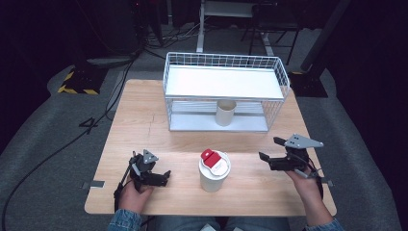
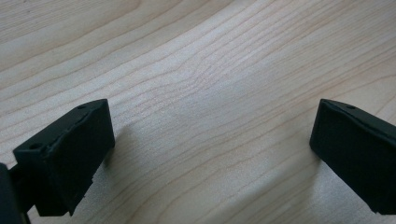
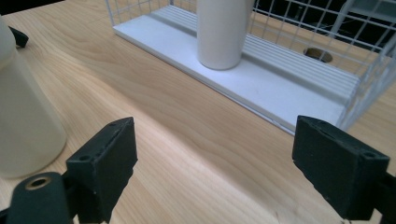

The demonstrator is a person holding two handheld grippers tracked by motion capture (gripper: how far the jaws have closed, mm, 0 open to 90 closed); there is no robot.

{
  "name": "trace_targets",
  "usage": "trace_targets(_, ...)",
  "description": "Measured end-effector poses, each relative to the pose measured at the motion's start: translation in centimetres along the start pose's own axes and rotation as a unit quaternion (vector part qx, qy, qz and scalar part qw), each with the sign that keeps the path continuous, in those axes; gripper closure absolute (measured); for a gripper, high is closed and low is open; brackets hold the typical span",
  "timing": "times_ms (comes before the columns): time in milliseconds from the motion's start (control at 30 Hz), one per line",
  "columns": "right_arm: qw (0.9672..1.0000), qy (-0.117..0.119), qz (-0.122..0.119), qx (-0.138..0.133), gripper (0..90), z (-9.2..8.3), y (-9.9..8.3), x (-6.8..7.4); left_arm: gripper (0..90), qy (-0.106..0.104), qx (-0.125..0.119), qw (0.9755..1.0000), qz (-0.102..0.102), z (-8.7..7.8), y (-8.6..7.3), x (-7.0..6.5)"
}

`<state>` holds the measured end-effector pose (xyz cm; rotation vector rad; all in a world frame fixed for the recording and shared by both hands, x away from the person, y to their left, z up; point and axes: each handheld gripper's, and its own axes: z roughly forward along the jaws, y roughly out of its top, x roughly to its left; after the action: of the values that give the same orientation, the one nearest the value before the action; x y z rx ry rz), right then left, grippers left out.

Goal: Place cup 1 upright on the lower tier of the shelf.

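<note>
Nearest us, we held the left gripper (image 1: 166, 177) low over the wooden surface (image 1: 144, 125), left of the lidded white cup (image 1: 214, 171), its jaws spread wide with only bare wood between them. The right gripper (image 1: 269, 149) hung to the right of that cup, apart from it, jaws parted and empty. Beyond the cup stood the white wire rack (image 1: 225, 91), a second white cup (image 1: 225, 112) upright on its lower shelf.
</note>
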<state>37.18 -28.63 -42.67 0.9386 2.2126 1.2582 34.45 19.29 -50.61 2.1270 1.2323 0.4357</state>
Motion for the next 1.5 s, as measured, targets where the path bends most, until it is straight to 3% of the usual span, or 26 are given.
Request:
trace_targets(67,0.9999,-0.002,0.009,-0.005,14.6,-0.4,-0.9,-0.4,0.3,0.002,0.0,1.0,0.0,0.0,0.0,0.0)
trace_targets(400,0.9988,-0.02,0.033,0.028,14.6,-1.5,-4.3,-2.2,0.4,0.003,0.0,1.0,-0.002,0.1,0.1,0.0)
trace_targets(533,0.9986,-0.012,0.039,0.034,15.1,-1.5,-5.4,-2.7,0.4,0.004,0.001,1.0,-0.004,0.1,0.1,-0.1)
trace_targets(867,0.9929,-0.035,0.058,0.097,15.8,0.0,-9.0,-3.9,0.3,0.0,-0.001,1.0,-0.004,0.2,0.2,0.0)
trace_targets(1033,0.9916,-0.043,0.048,0.112,14.9,0.4,-8.9,-3.8,0.4,-0.002,0.0,1.0,0.004,0.2,0.3,0.2)
trace_targets(1500,0.9914,-0.043,0.049,0.113,14.4,0.4,-8.9,-3.8,0.5,0.0,0.0,1.0,-0.001,0.2,0.2,0.1)
